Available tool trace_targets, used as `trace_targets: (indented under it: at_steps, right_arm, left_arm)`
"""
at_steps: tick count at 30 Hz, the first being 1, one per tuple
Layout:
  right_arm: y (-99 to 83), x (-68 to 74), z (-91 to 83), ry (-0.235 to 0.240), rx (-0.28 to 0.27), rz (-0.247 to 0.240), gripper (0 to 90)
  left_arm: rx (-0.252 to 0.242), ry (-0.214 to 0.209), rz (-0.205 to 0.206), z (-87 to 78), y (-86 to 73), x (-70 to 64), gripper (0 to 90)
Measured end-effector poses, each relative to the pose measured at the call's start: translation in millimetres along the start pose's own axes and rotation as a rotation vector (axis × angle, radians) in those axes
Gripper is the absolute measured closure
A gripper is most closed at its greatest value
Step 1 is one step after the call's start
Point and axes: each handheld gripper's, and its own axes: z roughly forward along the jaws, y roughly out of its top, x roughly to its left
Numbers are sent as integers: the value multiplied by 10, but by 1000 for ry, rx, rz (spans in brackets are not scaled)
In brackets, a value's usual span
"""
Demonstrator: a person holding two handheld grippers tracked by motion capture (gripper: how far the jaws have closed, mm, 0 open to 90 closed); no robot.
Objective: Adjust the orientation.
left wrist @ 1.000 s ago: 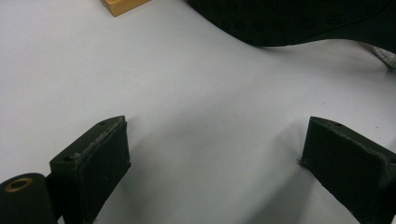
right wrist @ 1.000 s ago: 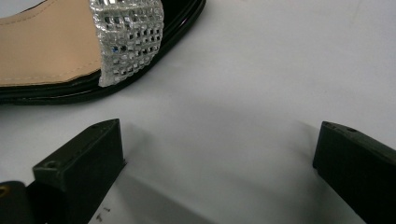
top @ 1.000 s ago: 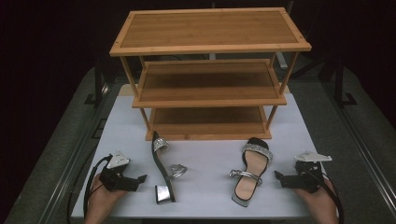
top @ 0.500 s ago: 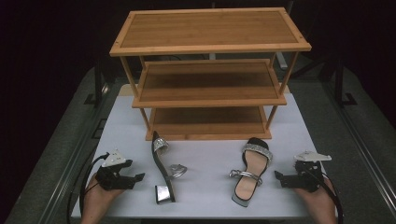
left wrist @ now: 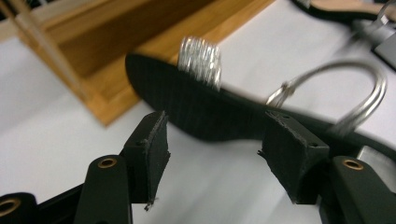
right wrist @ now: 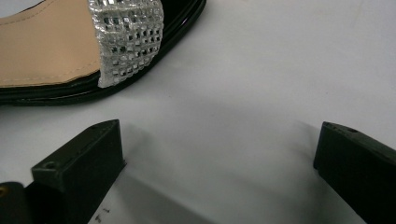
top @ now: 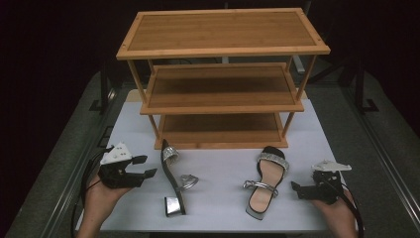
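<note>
- Where the white tabletop (top: 218,198) spreads under everything, it carries a rack, two sandals and both grippers.
- At its far side stands the wooden rack (top: 222,74), three shelves stacked, all bare.
- Just in front of the rack, right of middle, the right sandal (top: 266,181) lies flat on its sole, tan insole up, glittering toe band toward the rack and a silver strap across the middle.
- Left of middle, the left sandal (top: 173,181) lies tipped on its side, black sole facing the person's left, toe band near the rack's foot, silver block heel toward the person, ankle strap looping out to the right.
- The two sandals lie well apart.
- At the left edge, a hand holds the left hand-held gripper (top: 144,166), jaws apart and empty, pointing at the left sandal's sole and just beside it; in the left gripper view the ribbed black sole (left wrist: 210,112) crosses just beyond the two pads without touching them.
- At the right edge, the right hand-held gripper (top: 296,189) rests low over the tabletop, jaws wide apart and empty, aimed at the right sandal and near it; in the right gripper view the toe band (right wrist: 127,35) sits beyond the pads.
</note>
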Motion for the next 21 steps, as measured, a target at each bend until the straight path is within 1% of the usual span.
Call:
trace_targets:
  at_steps: [1, 2, 3, 4, 5, 7, 9, 12, 13, 14, 17, 19, 20, 21]
  right_arm:
    - [0, 2, 1, -2, -1, -1, 7]
    - [0, 2, 1, -2, -1, 0, 7]
    - [0, 2, 1, -2, -1, 1, 7]
    - [0, 2, 1, -2, -1, 0, 7]
    - [0, 2, 1, -2, -1, 0, 7]
    - [0, 2, 2, -2, -1, 0, 6]
    - [0, 3, 2, -3, -1, 0, 6]
    - [1, 3, 3, -4, -1, 0, 6]
    - [1, 3, 3, -4, -1, 0, 6]
    - [0, 3, 3, -3, -1, 0, 6]
    - [0, 3, 4, -4, -1, 0, 6]
    - [0, 3, 4, -3, -1, 0, 6]
    - [1, 3, 4, -3, 0, 0, 6]
    - [1, 3, 4, -3, 0, 0, 6]
  left_arm:
    - [3, -3, -1, 15, 45, 8, 401]
    - [-4, -9, 5, 54, 123, 31, 402]
    - [-4, -9, 5, 54, 123, 31, 404]
    - [2, -21, 14, 95, 189, 38, 405]
    - [2, -21, 14, 95, 189, 38, 405]
    - [6, -26, 30, 152, 267, 46, 407]
    - [8, -31, 34, 216, 308, 58, 413]
    - [27, -40, 39, 376, 365, 96, 431]
    - [27, -40, 39, 376, 365, 96, 432]
    - [33, -42, 45, 427, 379, 100, 432]
    - [61, -35, 70, 530, 393, 94, 468]
    - [81, -15, 89, 568, 380, 85, 514]
    - [89, 0, 107, 584, 362, 82, 565]
    - [79, 14, 119, 581, 349, 83, 565]
